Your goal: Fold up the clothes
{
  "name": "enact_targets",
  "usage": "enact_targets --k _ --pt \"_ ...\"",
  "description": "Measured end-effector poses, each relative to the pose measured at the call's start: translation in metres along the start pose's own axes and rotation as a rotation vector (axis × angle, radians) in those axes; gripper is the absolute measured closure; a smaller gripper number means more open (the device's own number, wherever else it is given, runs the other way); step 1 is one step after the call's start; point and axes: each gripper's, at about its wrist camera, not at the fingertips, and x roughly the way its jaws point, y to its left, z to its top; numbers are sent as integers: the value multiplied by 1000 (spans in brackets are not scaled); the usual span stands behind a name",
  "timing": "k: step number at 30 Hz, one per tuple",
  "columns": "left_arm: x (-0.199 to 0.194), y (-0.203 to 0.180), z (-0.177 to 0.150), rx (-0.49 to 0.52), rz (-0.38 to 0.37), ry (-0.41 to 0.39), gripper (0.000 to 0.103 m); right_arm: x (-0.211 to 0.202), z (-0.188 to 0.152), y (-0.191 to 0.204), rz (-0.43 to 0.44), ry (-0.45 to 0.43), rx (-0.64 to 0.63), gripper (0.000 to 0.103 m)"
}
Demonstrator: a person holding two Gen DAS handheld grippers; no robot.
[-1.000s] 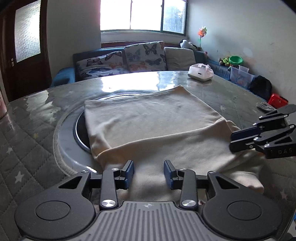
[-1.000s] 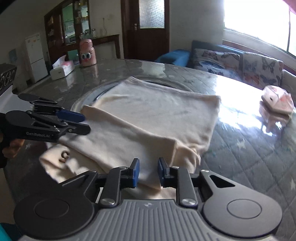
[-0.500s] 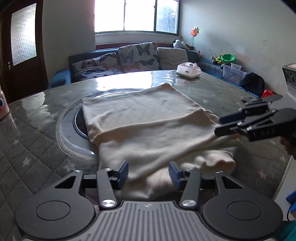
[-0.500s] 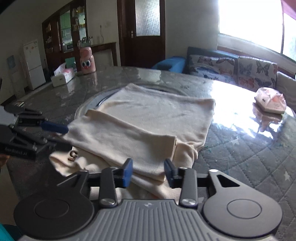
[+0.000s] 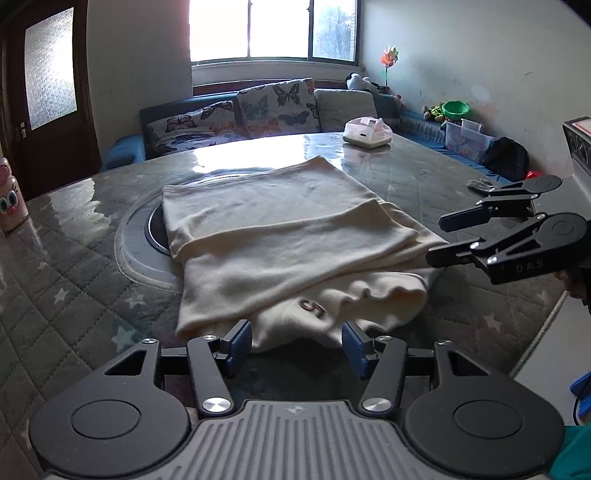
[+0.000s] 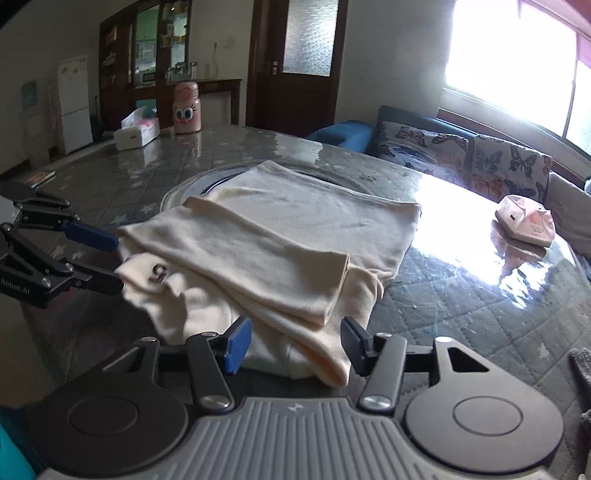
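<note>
1. While spreading, with the jaws opening at this moment, right gripper [image 6: 295,345] held just short of the near edge of the cream garment [image 6: 291,240]; blue pads apart, cloth seen in the gap between them but touching neither pad, nothing gripped.
2. Left gripper [image 5: 296,341] likewise held with pads apart, about half spread and empty, just short of the garment's [image 5: 280,236] near hem.
3. Seen from the left wrist view: right gripper [image 5: 452,236] at the right, fingers apart, tips beside the garment's right edge, whether touching it cannot be told.
4. Seen from the right wrist view: left gripper [image 6: 103,260] at the left, fingers apart, tips close to the cloth's left corner; contact cannot be told there either.
5. Garment folded over itself in layers, lying flat in the middle of the table [image 5: 74,280], its far part over a round inset plate [image 5: 155,225]; small dark mark like a "5" [image 5: 312,307] on the lowest layer, near edge.
6. Table round, covered with a grey quilted cloth with pale stars under a glossy clear sheet.
7. Far right on the table: a pink-and-white pack [image 5: 365,131]. Far left: a pink bottle with cartoon eyes [image 6: 186,109] and a tissue box [image 6: 136,132].
8. Beyond: a sofa with butterfly cushions [image 5: 275,107] under a bright window [image 5: 273,27], a dark wooden door [image 6: 299,62], a white fridge [image 6: 74,103].
</note>
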Motion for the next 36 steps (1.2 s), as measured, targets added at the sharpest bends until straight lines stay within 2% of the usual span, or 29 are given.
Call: enact_targets --k 5,6,7,9,11,14,22,25,27,29,32,34,35,36 --pt "9 -3 1 -49 -11 37 47 -5 -11 10 -1 19 -84 44" --pt "12 -3 2 -60 -12 50 51 -6 -14 13 0 21 -107 44" --pt "15 -2 2 -72 -13 63 56 -6 -16 15 3 21 -124 43" --pt "19 -2 3 -89 -26 79 76 -7 -19 20 10 18 -150 40" --pt "20 -3 5 -95 -34 84 88 -7 -20 24 17 12 -180 35" --pt "16 -3 14 -96 -43 59 95 -5 -22 30 28 4 -233 35" --pt "23 9 53 -97 -75 -10 97 15 -11 42 68 -37 -327 35" --pt "32 15 64 -94 -89 -15 97 25 -1 43 77 -51 -338 46" --pt "35 19 68 -91 -101 -23 96 32 8 37 84 -41 -294 68" --pt "31 21 65 -63 -107 -43 93 38 19 28 90 -27 -239 77" --pt "20 20 55 4 -95 -82 86 42 32 10 123 -11 -128 83" --pt "11 20 45 52 -70 -100 84 44 38 1 136 -8 -87 84" --pt "9 20 40 65 -59 -103 81 44 40 -2 141 -8 -70 84" --pt "6 22 36 74 -46 -104 73 45 43 -6 146 -8 -53 85"
